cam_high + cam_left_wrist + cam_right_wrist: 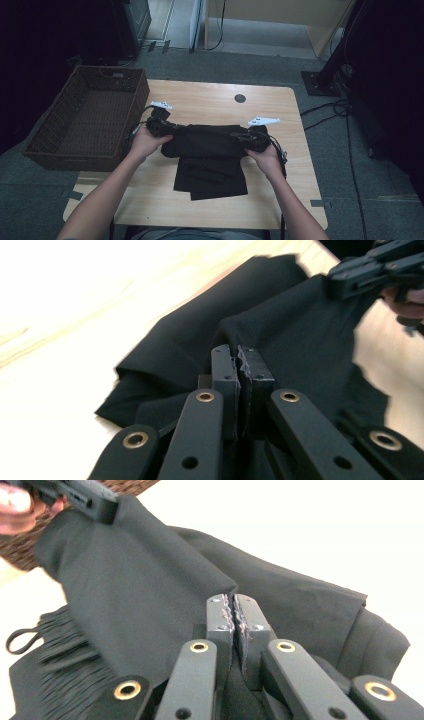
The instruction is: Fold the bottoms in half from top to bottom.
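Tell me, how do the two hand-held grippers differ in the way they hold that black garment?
The left gripper pinches the black garment at its left end, beside the wicker basket; the right gripper pinches the right end, away from the basket. Both jaw pairs are shut on a fold, each gripper held in one hand above the wooden table.

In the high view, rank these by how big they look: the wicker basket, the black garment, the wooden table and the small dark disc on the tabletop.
1. Wooden table, largest.
2. Wicker basket, though it sits off the table's left edge, so nearness may skew this.
3. Black garment, folded, clearly smaller than the basket.
4. Dark disc, by far the smallest.
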